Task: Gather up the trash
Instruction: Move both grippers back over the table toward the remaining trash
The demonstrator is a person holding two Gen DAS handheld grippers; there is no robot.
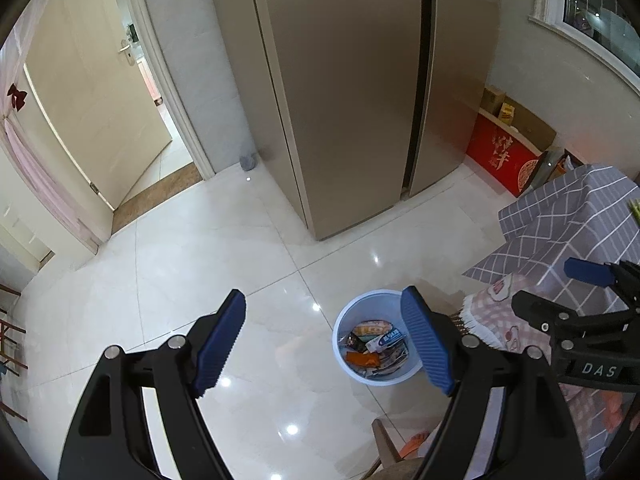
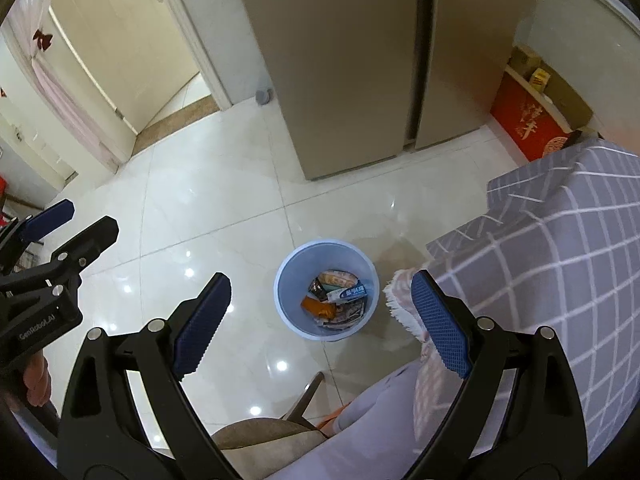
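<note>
Nearest, left tongs [image 1: 324, 344] released, blue pads spread wide with nothing between them, hovering above the glossy tiled floor [image 1: 200, 280]. Right tongs [image 2: 320, 324] likewise released and empty, high over the same floor. Just beyond and below, a pale blue wastebasket [image 2: 288, 280] standing upright on the tiles, holding trash: crumpled wrappers [image 2: 338, 296], an orange packet, a small blue-and-white carton. Beside it on the right, a desk draped in grey checked cloth [image 2: 560, 248] with a pink fringed cloth at its edge. Farther back, a tall beige refrigerator [image 1: 352, 100], a red box [image 1: 500, 152], an open door [image 1: 92, 100].
</note>
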